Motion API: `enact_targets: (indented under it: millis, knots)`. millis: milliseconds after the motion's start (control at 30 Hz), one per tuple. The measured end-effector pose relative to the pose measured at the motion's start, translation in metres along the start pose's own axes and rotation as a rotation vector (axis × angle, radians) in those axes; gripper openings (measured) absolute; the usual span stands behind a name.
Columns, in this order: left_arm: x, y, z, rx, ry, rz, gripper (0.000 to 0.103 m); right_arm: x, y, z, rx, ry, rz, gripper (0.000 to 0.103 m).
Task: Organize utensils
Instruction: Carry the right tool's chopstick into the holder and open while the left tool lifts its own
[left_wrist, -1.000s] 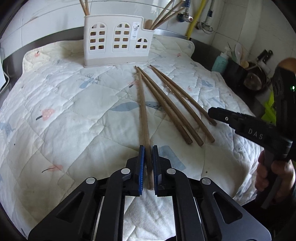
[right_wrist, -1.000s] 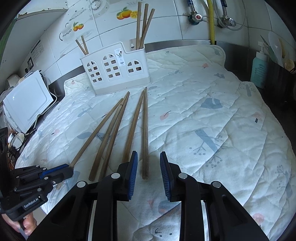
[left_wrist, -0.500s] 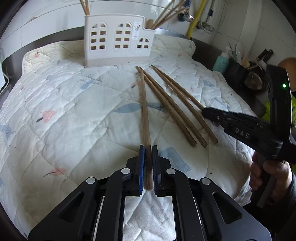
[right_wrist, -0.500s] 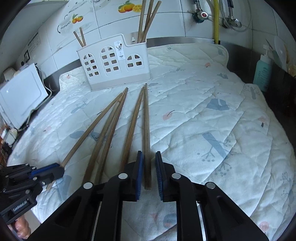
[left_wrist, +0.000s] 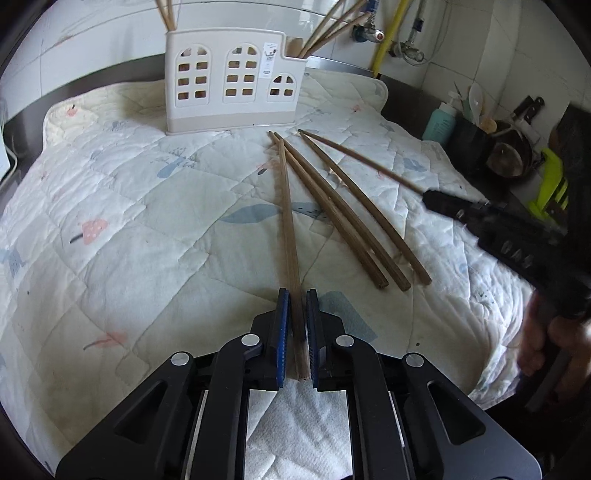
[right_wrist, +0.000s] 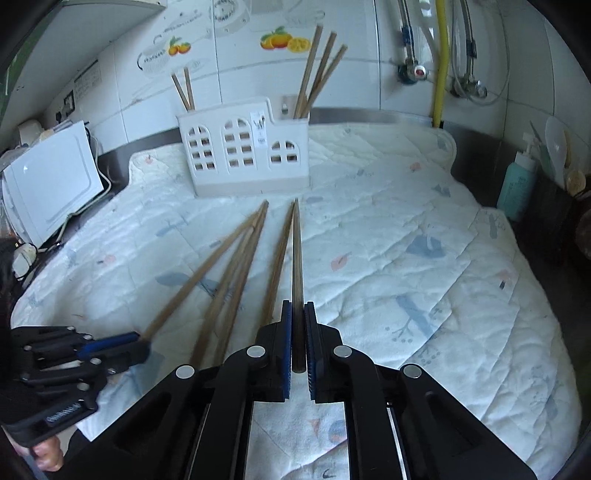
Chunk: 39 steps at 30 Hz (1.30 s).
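Several long wooden chopsticks lie on a white quilted mat (left_wrist: 129, 229). My left gripper (left_wrist: 294, 295) is shut on the near end of the leftmost chopstick (left_wrist: 287, 221), which still rests on the mat. My right gripper (right_wrist: 297, 308) is shut on the rightmost chopstick (right_wrist: 296, 258) and lifts it off the mat; it also shows in the left wrist view (left_wrist: 362, 158). Three loose chopsticks (left_wrist: 340, 218) lie between. A white holder (left_wrist: 232, 85) with arched windows stands at the back, with chopsticks standing in its left and right compartments.
A teal bottle (right_wrist: 517, 184) and dark kitchenware (left_wrist: 506, 155) stand at the right edge. A white appliance (right_wrist: 51, 181) sits at the left. A yellow pipe (right_wrist: 439, 62) and taps run down the tiled wall behind.
My right gripper closed on the rightmost chopstick and raised it, swinging it away from the others. My left gripper stayed shut on its chopstick and moved little.
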<state>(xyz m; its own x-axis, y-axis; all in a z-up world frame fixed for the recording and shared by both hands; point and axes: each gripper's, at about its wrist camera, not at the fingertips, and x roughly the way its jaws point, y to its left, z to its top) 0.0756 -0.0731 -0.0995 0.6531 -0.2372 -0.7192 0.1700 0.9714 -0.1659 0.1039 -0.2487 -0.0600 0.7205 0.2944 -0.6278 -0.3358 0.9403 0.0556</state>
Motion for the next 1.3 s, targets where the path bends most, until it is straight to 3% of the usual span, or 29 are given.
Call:
enact_targets:
  millis: [233,700,1167,1300]
  knots:
    - [-0.007,0.009,0.007,-0.047,-0.023,-0.027,0.005,-0.041,0.003,0.029,-0.029,-0.110,0.028,0.006]
    - [-0.060,0.018,0.055,0.010,-0.236,0.007,0.005,-0.086,-0.001,0.108,-0.082,-0.217,0.143,0.006]
    - [-0.090,0.032,0.114,0.019,-0.307,-0.021,0.005,-0.097,-0.009,0.197,-0.143,-0.245,0.154,0.006]
    - [-0.094,0.035,0.127,0.019,-0.326,-0.022,0.005,-0.081,-0.007,0.222,-0.157,-0.209,0.136,0.006]
